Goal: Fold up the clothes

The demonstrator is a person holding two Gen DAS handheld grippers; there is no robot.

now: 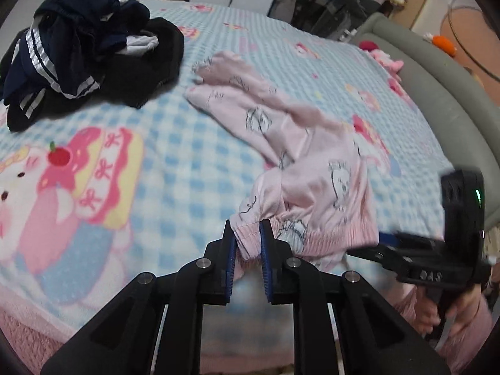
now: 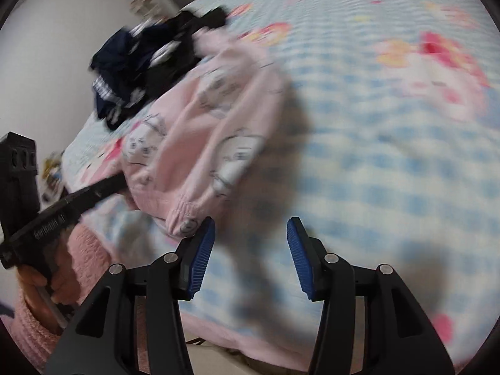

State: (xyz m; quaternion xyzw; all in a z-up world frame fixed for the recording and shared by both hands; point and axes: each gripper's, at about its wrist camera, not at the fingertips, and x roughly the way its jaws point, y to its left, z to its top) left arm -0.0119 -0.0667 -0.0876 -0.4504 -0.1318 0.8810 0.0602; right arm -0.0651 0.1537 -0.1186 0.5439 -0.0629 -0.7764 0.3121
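Left wrist view: left tongs pinch the pink trousers' waistband, crumpled on the bed beside the dark pile (unfolded), right tongs empty, half-spread; folding barely begun.

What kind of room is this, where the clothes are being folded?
Most likely a bedroom at home. The clothes lie on a bed with a blue checked cartoon blanket and a grey padded bed frame. Pink pyjama trousers and a pile of dark clothes lie on it.
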